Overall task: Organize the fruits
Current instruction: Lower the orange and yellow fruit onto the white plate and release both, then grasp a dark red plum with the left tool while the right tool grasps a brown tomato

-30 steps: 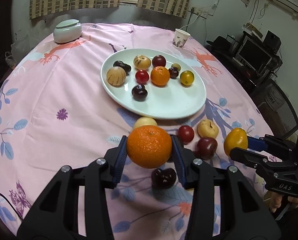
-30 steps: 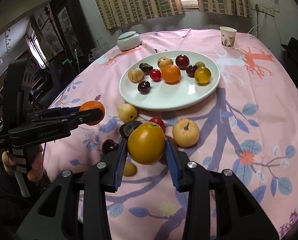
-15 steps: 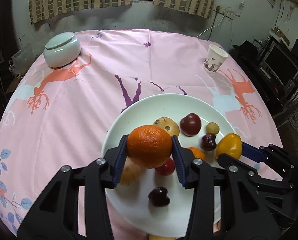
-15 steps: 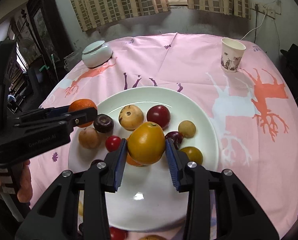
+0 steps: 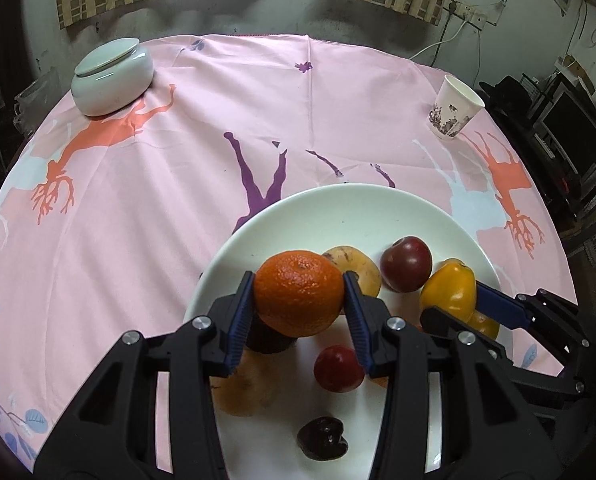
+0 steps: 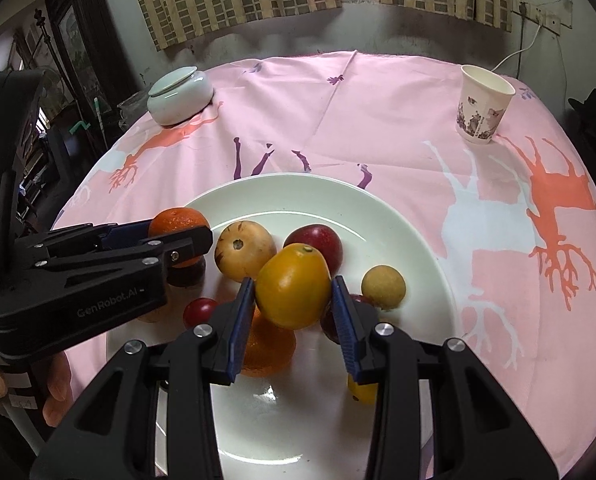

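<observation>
Left gripper clamps a dimpled orange tangerine; right gripper clamps a smooth yellow-orange fruit, both above the white plate.

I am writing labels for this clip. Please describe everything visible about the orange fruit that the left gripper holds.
The orange is round, bright orange, with dimpled, slightly glossy peel and a small stem scar on top. It looks whole and unpeeled. The left gripper is shut on it, one blue pad pressing each side. It hangs above the white plate, over a dark fruit beneath it; contact with that fruit cannot be judged.
</observation>
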Motion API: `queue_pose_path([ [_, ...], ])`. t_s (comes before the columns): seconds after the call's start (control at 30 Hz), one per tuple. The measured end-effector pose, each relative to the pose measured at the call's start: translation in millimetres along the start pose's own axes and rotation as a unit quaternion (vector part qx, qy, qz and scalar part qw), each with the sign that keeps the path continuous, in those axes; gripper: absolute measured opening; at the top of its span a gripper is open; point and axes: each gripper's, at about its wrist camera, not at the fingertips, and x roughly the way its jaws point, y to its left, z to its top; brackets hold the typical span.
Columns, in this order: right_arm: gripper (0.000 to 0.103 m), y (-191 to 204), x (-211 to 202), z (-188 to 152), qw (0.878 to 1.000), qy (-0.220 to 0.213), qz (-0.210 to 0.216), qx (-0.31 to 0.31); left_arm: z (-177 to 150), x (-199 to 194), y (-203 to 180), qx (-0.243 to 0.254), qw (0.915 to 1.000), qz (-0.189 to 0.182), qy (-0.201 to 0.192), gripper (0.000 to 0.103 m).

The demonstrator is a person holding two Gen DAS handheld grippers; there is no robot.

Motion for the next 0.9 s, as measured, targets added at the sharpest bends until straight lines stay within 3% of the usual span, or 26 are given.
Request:
queue_pose_path([
  [0.07,0.041,4,2,0,1.0,0.004,-0.01,-0.007,0,-1,1,-0.006,1.0,0.004,-0.001,0.05],
  [0.1,0.052,5,1,0,1.0,0.002,-0.018,-0.012,0,-3,1,-0.01,0.9999,0.002,-0.005,0.069],
  [0.13,0.066,7,-2,0,0.999,-0.005,-0.028,-0.018,1,-8,2,-0.013,0.9998,0.004,-0.014,0.081],
  [0.17,0.085,10,-8,0,0.999,-0.027,-0.04,-0.025,1,-14,3,-0.015,0.9995,0.009,-0.025,0.09],
  [0.2,0.094,12,-13,0,0.997,-0.047,-0.051,-0.031,2,-19,4,-0.018,0.9992,0.012,-0.035,0.09],
  [0.27,0.095,16,-23,1,0.994,-0.073,-0.07,-0.042,4,-27,7,-0.024,0.9992,0.004,-0.032,0.09],
  [0.33,0.095,18,-35,1,0.994,-0.076,-0.06,-0.044,3,-42,11,-0.036,0.9986,-0.009,-0.036,0.09],
  [0.47,0.096,25,-89,-19,0.991,-0.105,-0.048,-0.063,-23,-99,21,-0.044,0.9951,-0.035,-0.081,0.095],
  [0.57,0.102,27,-133,-58,0.99,-0.119,-0.03,-0.064,-67,-135,26,-0.033,0.9928,-0.016,-0.114,0.1],
  [0.67,0.102,28,-154,-109,0.994,-0.095,-0.008,-0.052,-123,-154,26,-0.012,0.9917,-0.009,-0.128,0.1],
  [0.8,0.102,35,-153,-180,0.998,-0.059,0.029,-0.025,-196,-160,24,0.0,0.9901,0.008,-0.14,0.1],
  [0.9,0.102,38,-143,-206,0.999,-0.045,0.019,0.001,-230,-152,18,0.011,0.9922,0.024,-0.122,0.1],
])
